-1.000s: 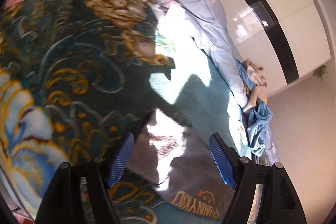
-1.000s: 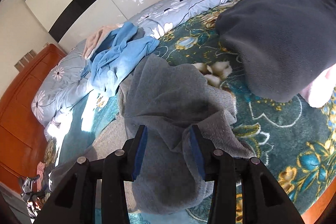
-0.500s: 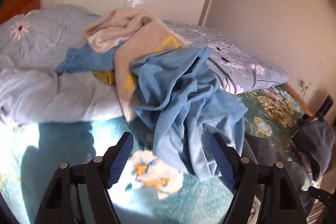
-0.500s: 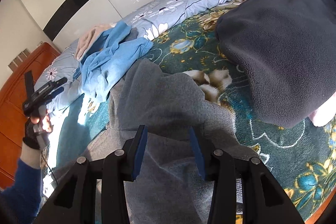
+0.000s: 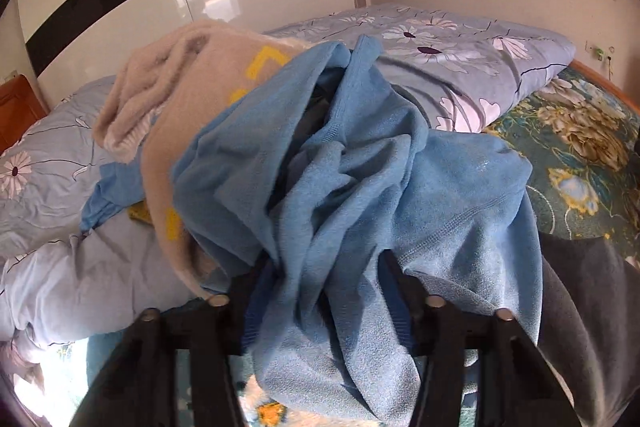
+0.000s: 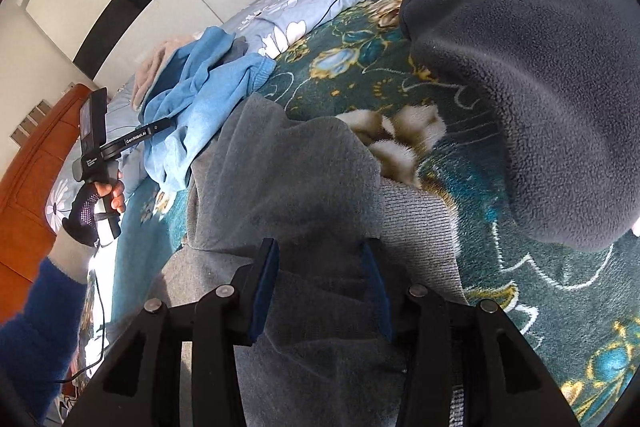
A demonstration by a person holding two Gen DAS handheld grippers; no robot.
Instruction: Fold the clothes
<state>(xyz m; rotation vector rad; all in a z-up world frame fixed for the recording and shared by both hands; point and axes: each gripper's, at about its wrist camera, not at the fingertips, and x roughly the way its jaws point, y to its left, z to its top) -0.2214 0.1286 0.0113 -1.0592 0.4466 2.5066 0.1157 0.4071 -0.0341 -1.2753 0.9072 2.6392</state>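
From the left wrist, the left gripper is closing, jaws pinching the crumpled blue garment beside a beige sweater. From the right wrist, the right gripper sits half-spread around a grey garment stretching away across the bed.

A bed covered by a teal floral blanket carries everything. On it a grey garment spreads toward 6 o'clock in the right wrist view, a dark fleece bulks at 2 o'clock, and a blue garment is heaped at 10 o'clock. A pale-blue flowered duvet runs along the bed's far edge, with a beige sweater lying on it under the blue heap.
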